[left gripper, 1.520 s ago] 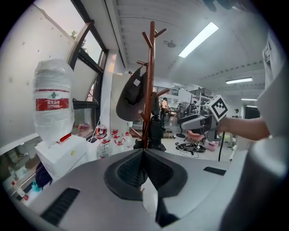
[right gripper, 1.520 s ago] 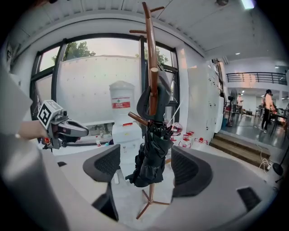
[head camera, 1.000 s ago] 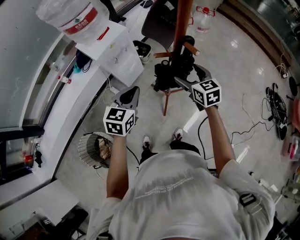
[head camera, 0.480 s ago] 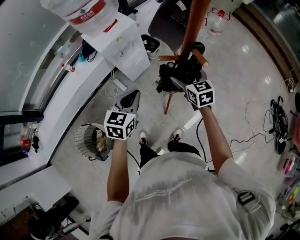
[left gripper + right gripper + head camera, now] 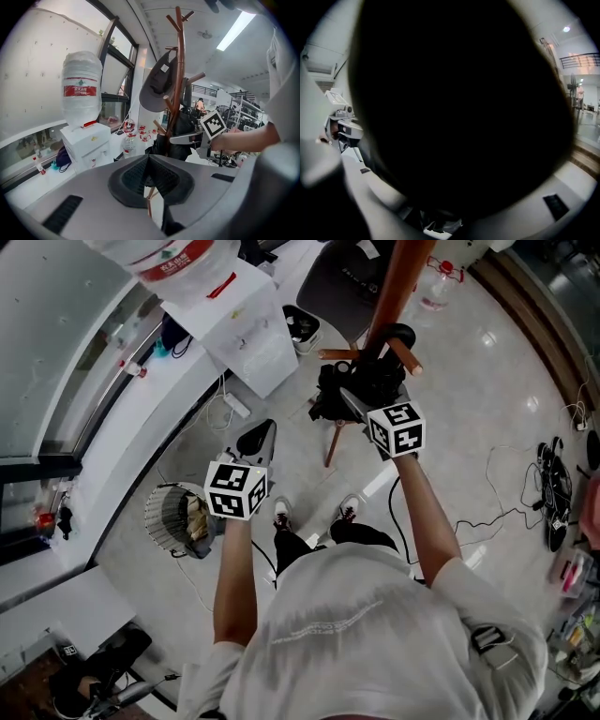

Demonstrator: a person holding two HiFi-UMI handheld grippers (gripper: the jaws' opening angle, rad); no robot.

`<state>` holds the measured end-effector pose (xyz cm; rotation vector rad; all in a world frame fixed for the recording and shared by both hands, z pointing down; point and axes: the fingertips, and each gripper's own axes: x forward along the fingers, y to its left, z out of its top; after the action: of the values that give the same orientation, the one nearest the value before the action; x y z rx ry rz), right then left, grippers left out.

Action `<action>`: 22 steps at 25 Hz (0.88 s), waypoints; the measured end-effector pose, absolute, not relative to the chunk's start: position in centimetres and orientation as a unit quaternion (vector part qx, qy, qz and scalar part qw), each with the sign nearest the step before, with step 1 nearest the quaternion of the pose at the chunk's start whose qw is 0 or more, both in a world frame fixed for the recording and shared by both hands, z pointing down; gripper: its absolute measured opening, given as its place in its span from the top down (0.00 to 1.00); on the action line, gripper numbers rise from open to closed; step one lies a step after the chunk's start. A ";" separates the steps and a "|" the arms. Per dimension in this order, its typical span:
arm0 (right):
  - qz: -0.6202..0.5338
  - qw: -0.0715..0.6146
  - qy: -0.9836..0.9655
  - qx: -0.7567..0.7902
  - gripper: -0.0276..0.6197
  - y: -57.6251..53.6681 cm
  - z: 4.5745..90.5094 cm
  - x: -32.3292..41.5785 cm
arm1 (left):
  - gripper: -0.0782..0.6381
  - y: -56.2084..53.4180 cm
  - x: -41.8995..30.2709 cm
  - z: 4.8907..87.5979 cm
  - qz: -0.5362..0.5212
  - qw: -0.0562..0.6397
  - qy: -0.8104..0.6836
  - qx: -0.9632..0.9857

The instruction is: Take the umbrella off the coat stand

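Closest in, the left gripper [image 5: 265,430] hangs low on the left with its jaws pressed together on nothing, pretty much where it was a second ago. The wire bin [image 5: 173,512] sits on the floor just left of it, so that side's a bit tight. The right gripper [image 5: 354,395] is further out. Its jaws were spread wide a second ago, have just been closing, and now pinch the black umbrella [image 5: 333,390], whose fabric blacks out nearly the whole right gripper view. The umbrella hangs low on the brown coat stand [image 5: 401,277], right under two pegs [image 5: 405,357]. To the right is open floor [image 5: 469,418] until the cables [image 5: 553,479]. On the far left is the water dispenser [image 5: 246,338], with a dark chair [image 5: 337,287] beyond the stand.
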<state>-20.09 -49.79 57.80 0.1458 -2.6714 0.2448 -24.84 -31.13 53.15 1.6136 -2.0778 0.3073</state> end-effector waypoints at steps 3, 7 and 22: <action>0.085 0.231 -0.967 0.060 0.45 -49.7 57.9 -20.0 | 0.87 -31.1 -24.8 52.9 0.113 0.241 -0.759 0.594; 0.082 0.240 -0.965 0.067 0.47 -49.7 58.0 -19.6 | 0.87 -30.5 -25.0 52.4 0.115 0.236 -0.756 0.600; 0.086 0.256 -0.958 0.098 0.51 -48.1 56.1 -16.3 | 0.87 -27.6 -26.1 50.3 0.117 0.214 -0.737 0.631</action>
<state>-16.31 -48.05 56.07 0.2671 -2.5989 0.2327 -26.06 -27.65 50.27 1.7505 -2.0445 0.3257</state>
